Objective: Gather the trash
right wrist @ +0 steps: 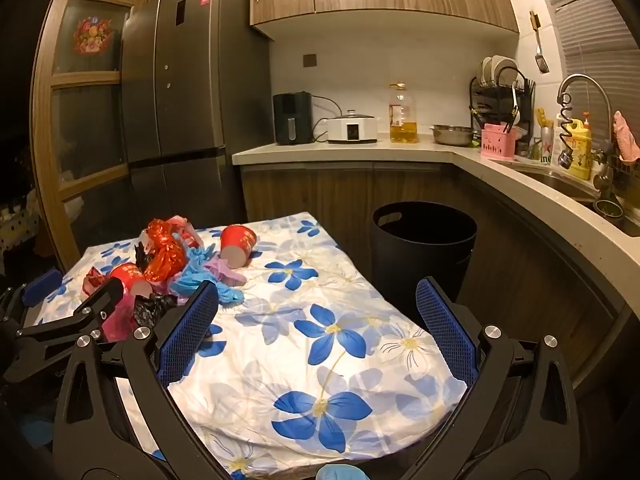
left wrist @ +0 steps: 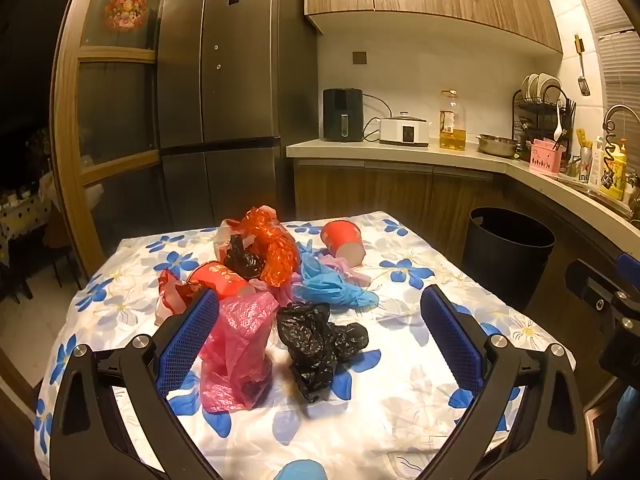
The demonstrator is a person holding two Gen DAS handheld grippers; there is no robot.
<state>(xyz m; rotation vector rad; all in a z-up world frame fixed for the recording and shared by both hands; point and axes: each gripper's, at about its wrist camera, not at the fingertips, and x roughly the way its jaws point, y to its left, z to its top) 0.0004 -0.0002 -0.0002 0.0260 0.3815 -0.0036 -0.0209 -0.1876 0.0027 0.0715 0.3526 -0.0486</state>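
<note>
Trash lies on a table with a blue-flowered cloth (left wrist: 400,400): a pink plastic bag (left wrist: 236,348), a crumpled black bag (left wrist: 316,344), a blue bag (left wrist: 332,284), an orange-red bag (left wrist: 272,248), another black bag (left wrist: 242,258) and two red paper cups (left wrist: 344,240) (left wrist: 220,278) on their sides. My left gripper (left wrist: 320,312) is open above the pink and black bags, holding nothing. My right gripper (right wrist: 318,300) is open and empty over the bare right part of the cloth (right wrist: 340,344). The pile (right wrist: 168,264) lies to its left. A black trash bin (right wrist: 424,240) stands on the floor beyond the table's right edge.
A dark fridge (left wrist: 224,92) stands behind the table. A counter (left wrist: 400,152) holds an air fryer, a cooker, an oil bottle, a metal bowl and a dish rack. The sink (right wrist: 568,184) with tap is at the right. The left gripper shows at the left edge of the right wrist view (right wrist: 80,312).
</note>
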